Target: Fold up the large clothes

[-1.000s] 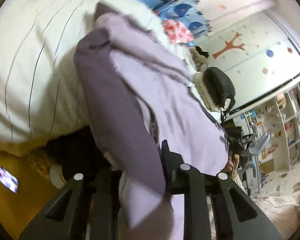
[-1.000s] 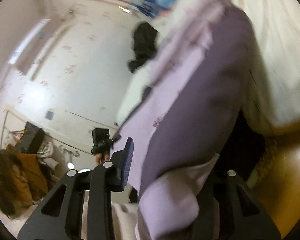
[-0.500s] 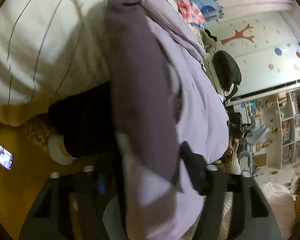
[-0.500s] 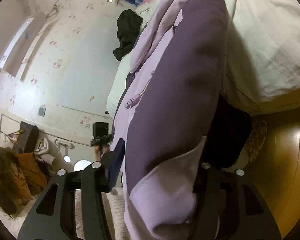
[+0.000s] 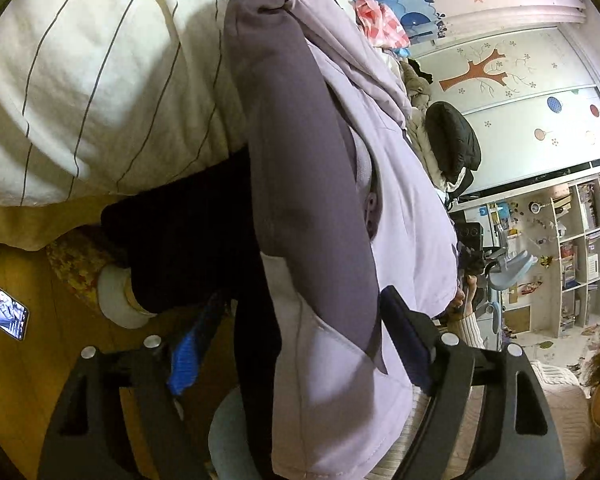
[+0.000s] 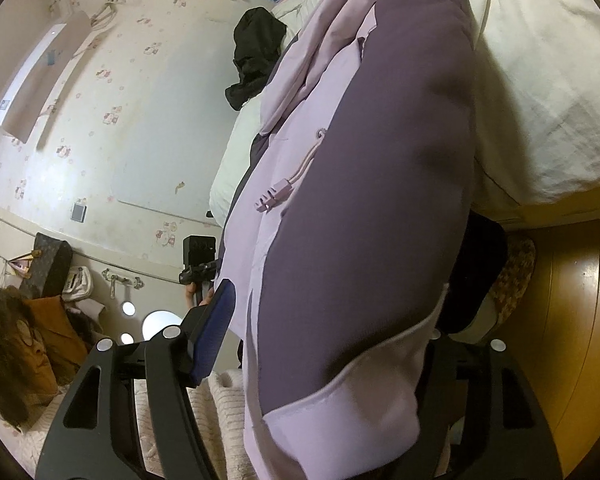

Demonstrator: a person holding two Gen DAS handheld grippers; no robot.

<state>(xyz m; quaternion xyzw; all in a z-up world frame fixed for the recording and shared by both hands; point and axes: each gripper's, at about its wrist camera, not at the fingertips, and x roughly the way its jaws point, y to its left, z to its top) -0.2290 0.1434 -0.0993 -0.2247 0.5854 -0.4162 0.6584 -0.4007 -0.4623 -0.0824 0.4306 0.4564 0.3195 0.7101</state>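
A large jacket (image 5: 300, 160) in lilac and dark purple lies over the edge of the bed and hangs toward me. In the left wrist view one sleeve's lilac cuff (image 5: 332, 392) hangs between the jaws of my left gripper (image 5: 296, 320). Those jaws are opening, and the blue left pad (image 5: 186, 356) stands clear of the cloth. In the right wrist view the jacket (image 6: 380, 160) fills the middle, its other cuff (image 6: 340, 412) lying in my right gripper (image 6: 332, 312). This gripper is opening too. Its left pad (image 6: 214, 332) is off the cloth and its right finger is hidden behind the sleeve.
The bed carries a white striped duvet (image 5: 80, 80). A black garment (image 5: 452, 140) lies farther along it. On the wooden floor (image 5: 16, 380) are a patterned slipper (image 5: 76, 272), a dark trouser leg (image 5: 180, 240) and a phone (image 5: 4, 316). Shelves (image 5: 580, 240) stand at the right.
Both grippers were shut on the sleeve cuffs and have spread their jaws wide. Both have sunk lower, and the sleeves now hang loose between the fingers.
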